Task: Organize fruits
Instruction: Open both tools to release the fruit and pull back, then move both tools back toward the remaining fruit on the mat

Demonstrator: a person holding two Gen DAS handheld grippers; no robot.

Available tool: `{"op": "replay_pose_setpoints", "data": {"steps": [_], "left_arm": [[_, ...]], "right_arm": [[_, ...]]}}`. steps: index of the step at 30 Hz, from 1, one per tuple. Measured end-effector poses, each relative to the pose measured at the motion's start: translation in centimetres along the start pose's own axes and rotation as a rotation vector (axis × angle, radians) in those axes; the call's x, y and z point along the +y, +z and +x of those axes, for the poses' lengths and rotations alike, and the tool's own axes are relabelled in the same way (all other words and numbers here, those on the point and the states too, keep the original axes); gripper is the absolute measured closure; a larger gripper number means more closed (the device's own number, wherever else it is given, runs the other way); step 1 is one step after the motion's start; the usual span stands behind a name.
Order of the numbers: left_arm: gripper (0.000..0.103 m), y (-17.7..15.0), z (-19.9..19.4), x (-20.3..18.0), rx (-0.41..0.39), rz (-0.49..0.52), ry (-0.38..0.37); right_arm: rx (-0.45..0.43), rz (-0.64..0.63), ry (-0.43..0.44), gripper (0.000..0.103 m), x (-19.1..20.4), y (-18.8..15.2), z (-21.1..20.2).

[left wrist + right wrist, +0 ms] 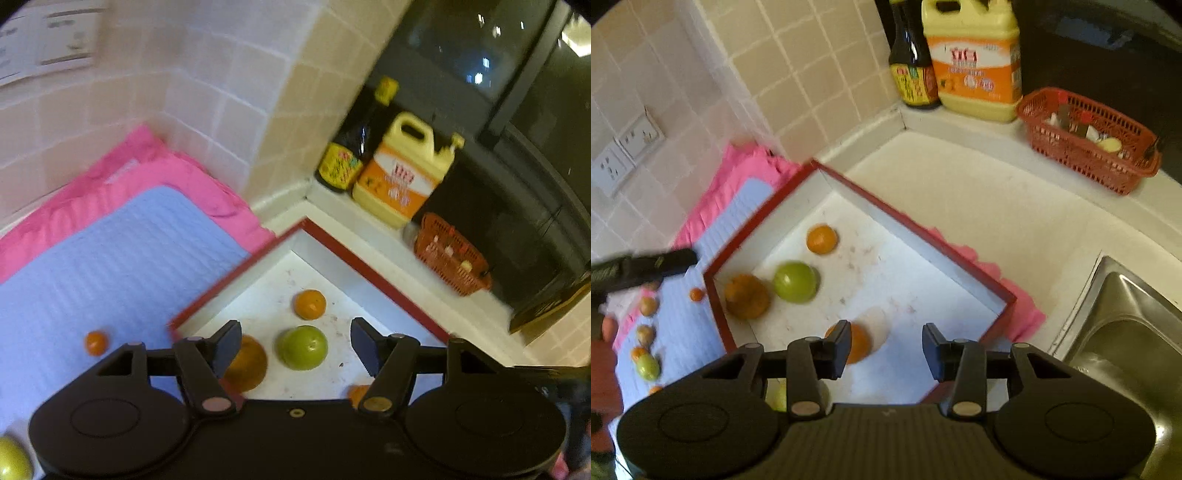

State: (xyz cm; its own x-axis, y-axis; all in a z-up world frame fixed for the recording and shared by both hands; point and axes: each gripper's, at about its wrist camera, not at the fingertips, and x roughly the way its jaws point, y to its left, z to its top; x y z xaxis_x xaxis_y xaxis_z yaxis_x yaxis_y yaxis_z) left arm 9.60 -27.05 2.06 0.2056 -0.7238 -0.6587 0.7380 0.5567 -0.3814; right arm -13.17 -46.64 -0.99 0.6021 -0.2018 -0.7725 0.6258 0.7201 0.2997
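A red-rimmed white box lies on a blue mat over a pink cloth. Inside it lie a green fruit, a small orange, a dull brown-orange fruit and another orange. My left gripper is open and empty, above the green fruit. My right gripper is open and empty over the box's near side. Several small fruits lie on the blue mat left of the box; one small orange shows in the left wrist view.
A dark sauce bottle, a yellow jug and a red mesh basket stand at the counter's back. A steel sink is at the right. Tiled wall with sockets at the left.
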Motion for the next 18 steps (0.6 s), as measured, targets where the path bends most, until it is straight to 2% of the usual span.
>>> {"op": "replay_pose_setpoints", "data": {"steps": [2, 6, 12, 18], "left_arm": [[0.024, -0.6, -2.5, 1.6, -0.044, -0.042, 0.001], [0.024, -2.3, -7.5, 5.0, -0.117, -0.107, 0.053], [0.024, -5.1, -15.6, 10.0, -0.225, -0.194, 0.182], [0.023, -7.2, -20.8, 14.1, -0.289, -0.283, 0.274]], "right_arm": [[-0.009, 0.006, 0.031, 0.058, 1.0, 0.2, -0.1], [-0.002, -0.062, 0.069, 0.058, 4.6, 0.2, 0.6], [0.047, -0.145, 0.156, 0.054, 10.2, -0.8, 2.3], [0.096, -0.218, 0.220, 0.054, 15.6, -2.1, 4.1]]}}
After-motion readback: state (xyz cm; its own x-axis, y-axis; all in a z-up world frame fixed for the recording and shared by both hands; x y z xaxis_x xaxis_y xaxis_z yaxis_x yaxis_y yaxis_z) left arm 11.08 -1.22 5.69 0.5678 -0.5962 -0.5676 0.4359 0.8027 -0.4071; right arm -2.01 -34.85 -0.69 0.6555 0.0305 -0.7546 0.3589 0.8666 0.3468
